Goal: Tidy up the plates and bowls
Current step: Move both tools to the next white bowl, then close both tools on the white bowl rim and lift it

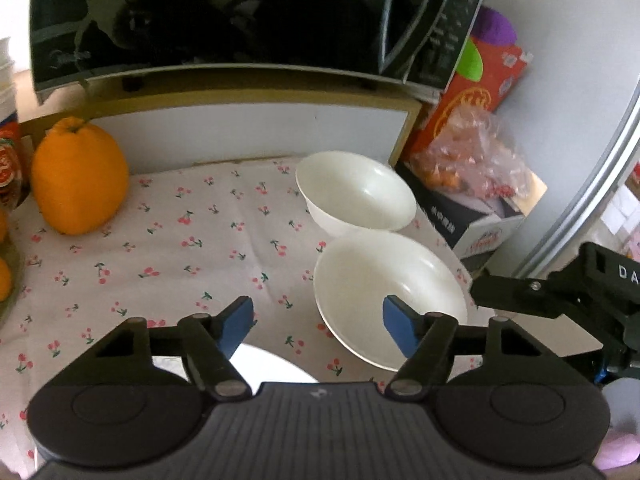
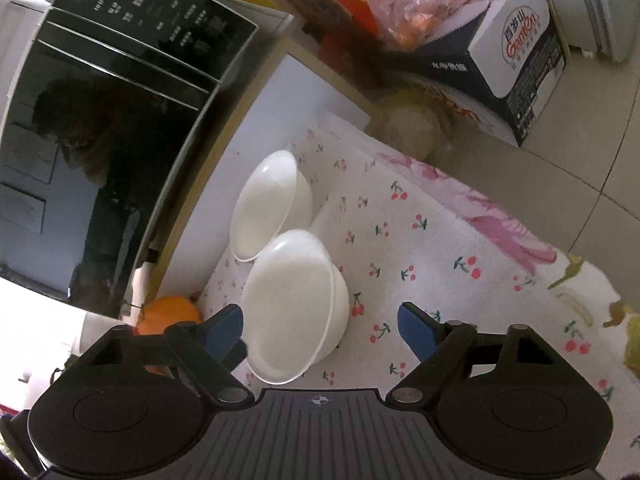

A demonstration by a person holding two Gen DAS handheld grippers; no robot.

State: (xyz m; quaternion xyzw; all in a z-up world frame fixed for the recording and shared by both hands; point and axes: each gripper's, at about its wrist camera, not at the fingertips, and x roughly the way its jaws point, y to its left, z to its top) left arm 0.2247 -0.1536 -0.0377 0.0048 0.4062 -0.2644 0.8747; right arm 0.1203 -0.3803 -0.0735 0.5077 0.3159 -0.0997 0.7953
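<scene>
Two white bowls stand side by side on a cherry-print cloth (image 1: 180,248): a far bowl (image 1: 356,192) (image 2: 268,204) and a near bowl (image 1: 384,280) (image 2: 292,300). My left gripper (image 1: 318,320) is open over the near bowl's left rim, one blue pad above the bowl's inside and the other above the cloth, neither pressing. My right gripper (image 2: 320,318) is open around the near bowl; its left pad is close to the rim and its right pad stands apart. One right-gripper finger (image 1: 504,292) shows beside that bowl. A white rounded edge (image 1: 276,364) peeks out under the left gripper.
A black microwave (image 1: 208,20) sits on a raised shelf behind the bowls. A large orange (image 1: 80,176) stands at the left. Cardboard boxes (image 1: 472,92) and a plastic bag of fruit (image 1: 468,156) crowd the right. The cloth's edge drops to tiled floor (image 2: 560,184).
</scene>
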